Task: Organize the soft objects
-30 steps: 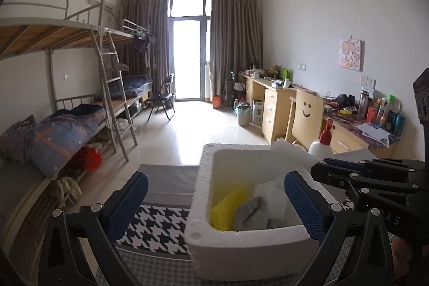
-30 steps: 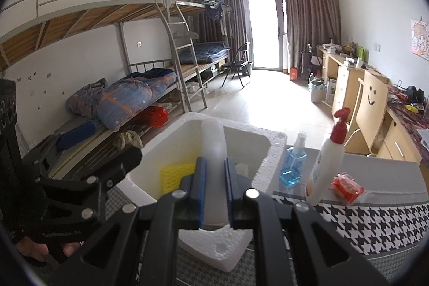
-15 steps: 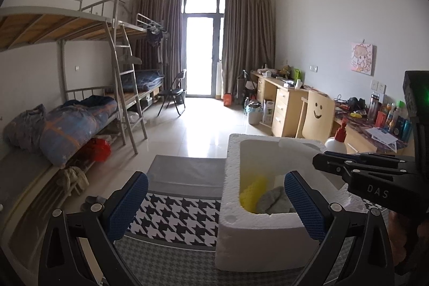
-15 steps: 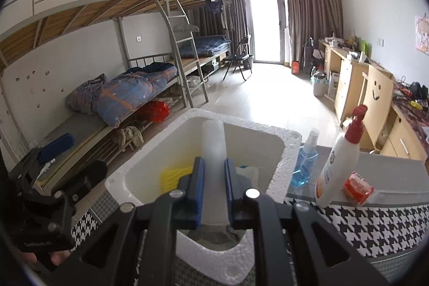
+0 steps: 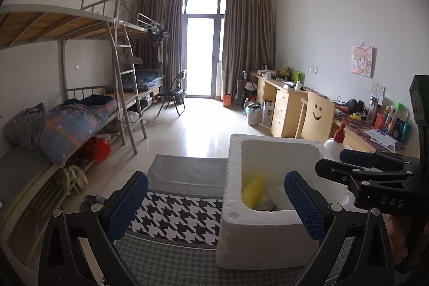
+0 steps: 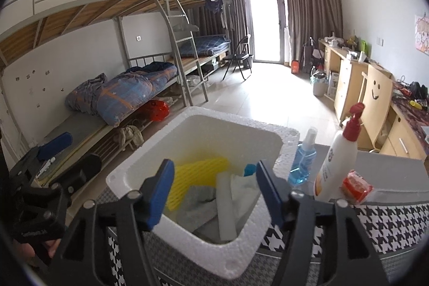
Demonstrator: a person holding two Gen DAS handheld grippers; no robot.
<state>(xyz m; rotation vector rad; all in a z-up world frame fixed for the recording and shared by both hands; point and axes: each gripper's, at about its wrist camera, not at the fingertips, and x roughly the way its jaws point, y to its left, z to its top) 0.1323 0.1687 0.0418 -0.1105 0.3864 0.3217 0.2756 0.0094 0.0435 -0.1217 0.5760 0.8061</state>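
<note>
A white foam box (image 6: pixel 281 141) stands on the houndstooth-covered table (image 6: pixel 388 224). Inside it lie a yellow mesh sponge (image 6: pixel 195 176), a grey cloth (image 6: pixel 198 205), a white foam tube (image 6: pixel 225 208) and white cloth (image 6: pixel 244 186). My right gripper (image 6: pixel 214 192) is open and empty just above the box's near side. My left gripper (image 5: pixel 214 203) is open and empty, to the left of the box (image 5: pixel 236 192), with its right finger in front of the box. The yellow sponge (image 5: pixel 253 190) shows there too.
A blue spray bottle (image 6: pixel 303 160), a white pump bottle with red top (image 6: pixel 337 162) and a red packet (image 6: pixel 356 186) stand right of the box. Bunk beds line the left wall, desks and a chair the right wall.
My right gripper opened and let go of the white foam tube, which now lies in the box. My left gripper drew away to the left of the box.
</note>
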